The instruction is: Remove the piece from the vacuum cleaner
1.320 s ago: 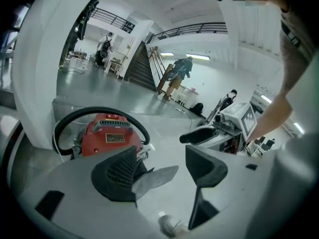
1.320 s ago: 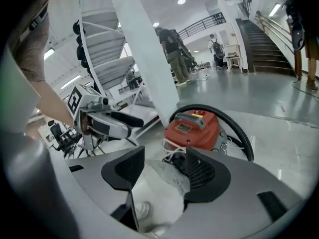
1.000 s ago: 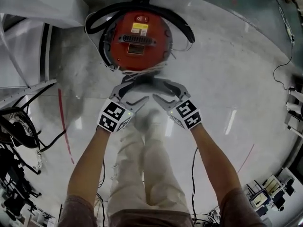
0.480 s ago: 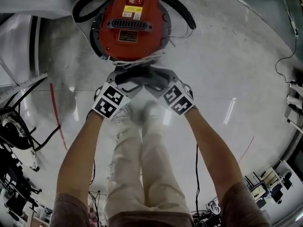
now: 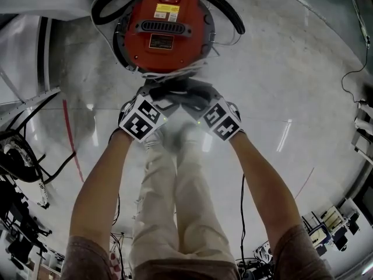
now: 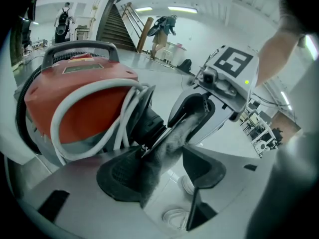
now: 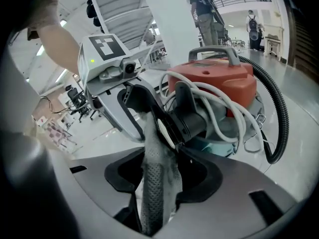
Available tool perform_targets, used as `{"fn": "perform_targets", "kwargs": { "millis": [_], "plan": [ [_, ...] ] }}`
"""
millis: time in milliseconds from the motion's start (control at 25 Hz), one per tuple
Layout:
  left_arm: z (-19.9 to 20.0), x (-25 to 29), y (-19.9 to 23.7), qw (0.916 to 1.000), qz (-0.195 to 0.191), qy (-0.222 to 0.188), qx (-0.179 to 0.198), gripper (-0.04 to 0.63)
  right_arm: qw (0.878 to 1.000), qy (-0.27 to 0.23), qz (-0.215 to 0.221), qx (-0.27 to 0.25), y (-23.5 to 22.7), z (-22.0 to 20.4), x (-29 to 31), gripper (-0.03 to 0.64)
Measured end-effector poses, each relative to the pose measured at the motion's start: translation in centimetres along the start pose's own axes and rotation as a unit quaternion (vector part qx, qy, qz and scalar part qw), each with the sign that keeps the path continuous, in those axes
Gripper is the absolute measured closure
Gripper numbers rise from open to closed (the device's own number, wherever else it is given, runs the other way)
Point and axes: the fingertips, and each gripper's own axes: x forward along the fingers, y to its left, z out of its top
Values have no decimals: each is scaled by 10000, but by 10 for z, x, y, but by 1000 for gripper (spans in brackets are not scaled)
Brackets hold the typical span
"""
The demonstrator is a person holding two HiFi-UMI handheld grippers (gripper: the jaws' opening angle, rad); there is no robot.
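Vacuum cleaner (image 5: 166,31), red-topped and round, stands on a glossy pale floor (image 5: 280,86), ringed by its black hose (image 5: 224,10) and a loosely wound white cord (image 7: 224,103). A person stands over it, arms stretched down, cream trousers (image 5: 169,214) visible below. The left tool (image 5: 158,98) and right tool (image 5: 195,98) meet tip to tip just at the machine's near edge.

The piece (image 7: 154,183), a narrow grey strip with a dotted mesh texture, sits at the front of the cleaner, right beside a black round socket (image 7: 192,123) that juts from the body under the cord. It runs from one tool across to the other, passing between both pairs of jaws.

In the left gripper view the jaws are closing. The strip lies against the left pad, while a gap of bare floor shows before the right pad. In the right gripper view the jaws are also closing, with the strip standing upright between them. It sits close to the right pad, and neither pad visibly squeezes it.

A grey carry handle (image 7: 212,51) arches over the cleaner's top. People walk in the bright hall behind.
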Motion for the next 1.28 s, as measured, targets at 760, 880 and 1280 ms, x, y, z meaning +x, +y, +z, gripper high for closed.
{"fn": "perform_targets", "kwargs": {
  "millis": [760,880,1280],
  "plan": [
    [-17,-12,-1,9957,309,-192,-857,482,9941,-286,-423,953,2,-4,0,515],
    [-18,-14,-3,9950,400,-240,-886,492,9935,-370,-515,941,5,-4,0,530],
    [-35,-18,-23,9964,448,-45,-717,509,9884,-336,-719,1296,24,-23,-3,544]
  ]
}}
